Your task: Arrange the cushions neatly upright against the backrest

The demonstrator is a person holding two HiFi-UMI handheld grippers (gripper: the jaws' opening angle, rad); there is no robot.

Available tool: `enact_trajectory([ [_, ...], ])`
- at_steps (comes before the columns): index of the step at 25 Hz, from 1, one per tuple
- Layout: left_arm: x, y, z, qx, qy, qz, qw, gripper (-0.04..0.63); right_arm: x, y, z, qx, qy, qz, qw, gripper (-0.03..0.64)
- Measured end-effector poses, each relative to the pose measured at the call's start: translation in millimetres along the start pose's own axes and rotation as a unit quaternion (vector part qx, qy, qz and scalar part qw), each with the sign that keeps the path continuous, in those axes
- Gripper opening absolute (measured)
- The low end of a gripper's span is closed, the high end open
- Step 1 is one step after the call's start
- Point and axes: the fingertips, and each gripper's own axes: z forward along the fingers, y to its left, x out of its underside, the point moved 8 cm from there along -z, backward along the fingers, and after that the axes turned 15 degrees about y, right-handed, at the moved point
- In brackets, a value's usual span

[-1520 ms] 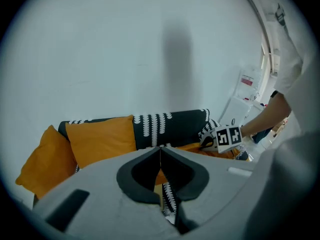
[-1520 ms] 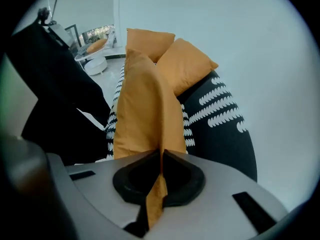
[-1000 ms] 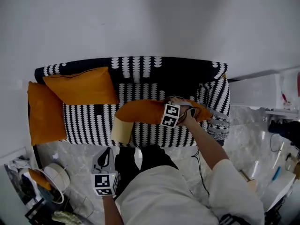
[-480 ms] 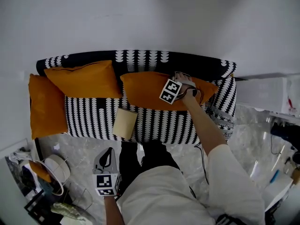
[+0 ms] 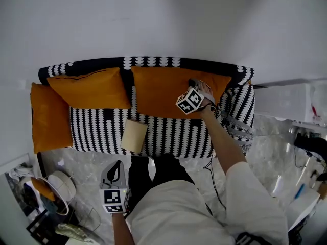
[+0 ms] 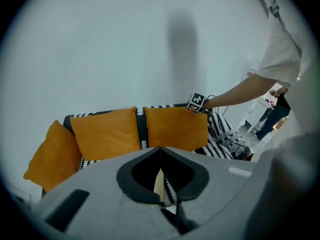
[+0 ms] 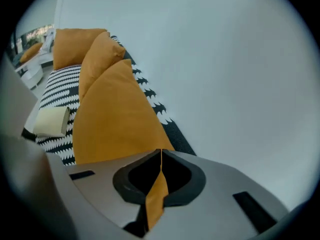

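I am watching the right tongs (image 7: 161, 158) clenching on a fold of orange fabric, a corner of the large orange fabric cushion (image 5: 163, 92) at the right of the sofa. The pinched strip is showing between the closed jaws in the right gripper view. In the head view the tips are hiding behind their own marker cube (image 5: 190, 101), so I am reading the grip from the gripper view alone.

That cushion is standing upright against the backrest (image 5: 153, 62) of the black-and-white patterned sofa (image 5: 173, 134), its lower edge resting on the seat. Just to its left, a second orange cushion (image 5: 89, 90) is leaning on the backrest too, with a narrow strip of patterned cover showing between them. A third orange cushion (image 5: 49, 119) is lying at the left arm; I cannot tell whether it is resting on the arm or hanging outside it.

A cream-coloured soft block (image 5: 134, 136) is sitting at the seat's front edge, its exact shape hard to make out.

The left tongs (image 6: 160, 156) are hanging low in front of the sofa, well apart from it, clenched with nothing between the jaws. Their grey body is cutting off the seat's lower part in the left gripper view. The person's forearm (image 5: 219, 142) is partly hiding the sofa's right arm.
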Motion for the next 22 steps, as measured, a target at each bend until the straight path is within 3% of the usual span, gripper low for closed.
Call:
enact_trajectory([
  [6, -6.6, -5.5, 4.4, 0.008, 0.007, 0.010, 0.9999, 0.012, 16.8, -6.3, 11.7, -0.089, -0.006, 0.016, 0.996, 0.030],
  [8, -7.8, -7.4, 5.8, 0.009, 0.011, 0.012, 0.9998, 0.012, 15.2, -6.6, 16.5, -0.120, -0.010, 0.030, 0.992, 0.117],
  [15, -7.3, -8.9, 8.8, 0.009, 0.021, 0.011, 0.9997, 0.012, 13.8, -14.6, 33.4, -0.216, 0.001, 0.102, 0.971, 0.094],
  [18, -7.9, -7.9, 8.9, 0.008, 0.024, 0.013, 0.9996, 0.012, 11.8, -9.9, 38.4, -0.216, 0.017, 0.108, 0.970, 0.074],
  [20, -11.2, -7.0, 7.3, 0.006, 0.020, 0.016, 0.9997, 0.012, 7.0, -9.8, 36.3, -0.199, 0.025, 0.099, 0.975, 0.020],
  [22, -13.7, -4.8, 5.0, 0.002, 0.015, 0.015, 0.9998, 0.012, 4.7, -15.5, 28.3, -0.180, 0.018, 0.114, 0.977, 0.015],
])
